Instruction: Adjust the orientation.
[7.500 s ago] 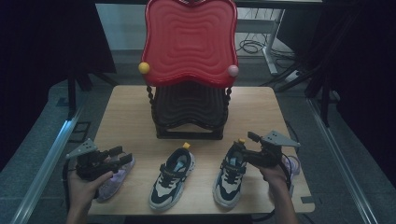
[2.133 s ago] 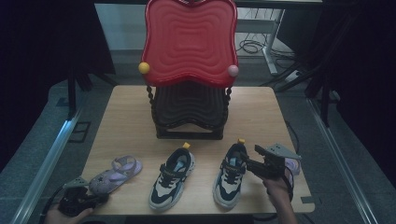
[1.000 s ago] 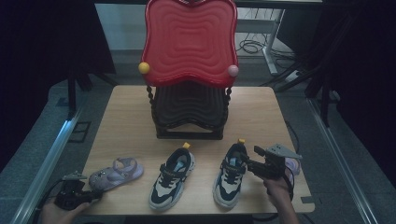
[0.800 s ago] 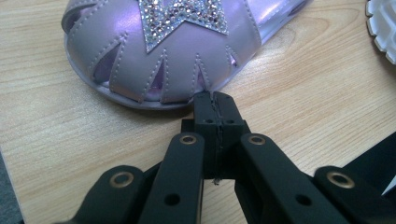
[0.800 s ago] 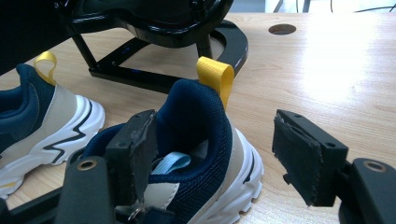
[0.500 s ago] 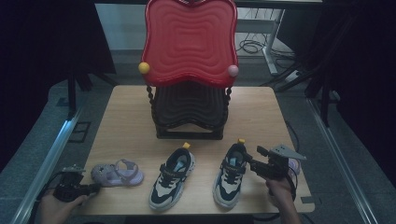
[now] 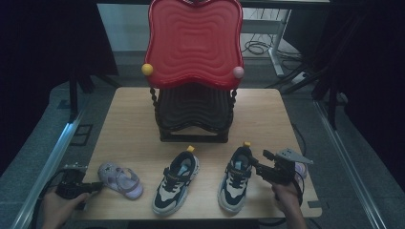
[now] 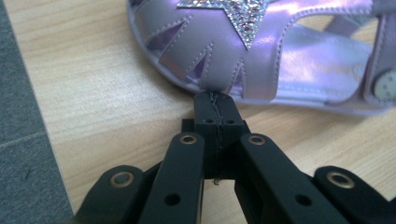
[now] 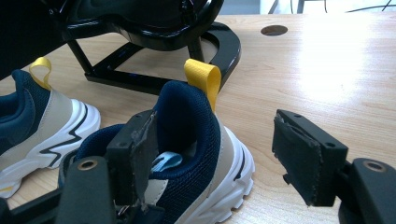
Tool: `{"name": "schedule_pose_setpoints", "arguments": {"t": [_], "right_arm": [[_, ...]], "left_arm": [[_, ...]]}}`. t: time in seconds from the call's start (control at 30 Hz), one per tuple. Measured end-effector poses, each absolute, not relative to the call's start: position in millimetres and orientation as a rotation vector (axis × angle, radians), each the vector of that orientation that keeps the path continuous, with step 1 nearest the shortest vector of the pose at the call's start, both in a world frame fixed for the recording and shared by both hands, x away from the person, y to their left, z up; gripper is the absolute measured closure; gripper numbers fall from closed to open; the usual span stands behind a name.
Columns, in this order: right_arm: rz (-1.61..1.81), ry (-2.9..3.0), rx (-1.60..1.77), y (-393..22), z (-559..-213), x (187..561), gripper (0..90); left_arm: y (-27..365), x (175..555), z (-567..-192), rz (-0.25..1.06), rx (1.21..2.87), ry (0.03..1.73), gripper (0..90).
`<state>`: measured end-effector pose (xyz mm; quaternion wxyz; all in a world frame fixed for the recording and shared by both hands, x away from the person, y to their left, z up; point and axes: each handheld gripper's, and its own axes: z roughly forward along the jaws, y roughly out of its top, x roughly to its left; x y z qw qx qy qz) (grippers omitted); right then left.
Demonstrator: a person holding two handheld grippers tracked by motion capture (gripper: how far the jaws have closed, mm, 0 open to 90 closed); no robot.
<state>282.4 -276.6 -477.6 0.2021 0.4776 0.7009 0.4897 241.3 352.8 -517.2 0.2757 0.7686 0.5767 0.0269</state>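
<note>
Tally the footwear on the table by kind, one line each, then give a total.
Navy-and-white sneakers: 2, one in the middle and one to its right.
Purple sandals: 2, one at the left and one partly hidden behind the right gripper.
Total: 4

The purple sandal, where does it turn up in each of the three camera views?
High view: the purple sandal lies at the table's front left, just ahead of the left tongs.
Left gripper view: it runs along the top, its sole edge meeting the shut tips.
Right gripper view: I can't make it out there.
Shared landmark: the light wooden table, under everything in all three.
</note>
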Motion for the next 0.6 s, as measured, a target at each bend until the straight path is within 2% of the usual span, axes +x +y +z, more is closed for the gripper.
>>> {"name": "schedule_pose_setpoints", "arguments": {"t": [0.6], "right_arm": [[1.386,1.912,1.347,-285.4,-471.3,277.6,31.7]], "left_arm": [[357.3,258.0,-516.2,0.041,2.052,1.532,89.6]]}}
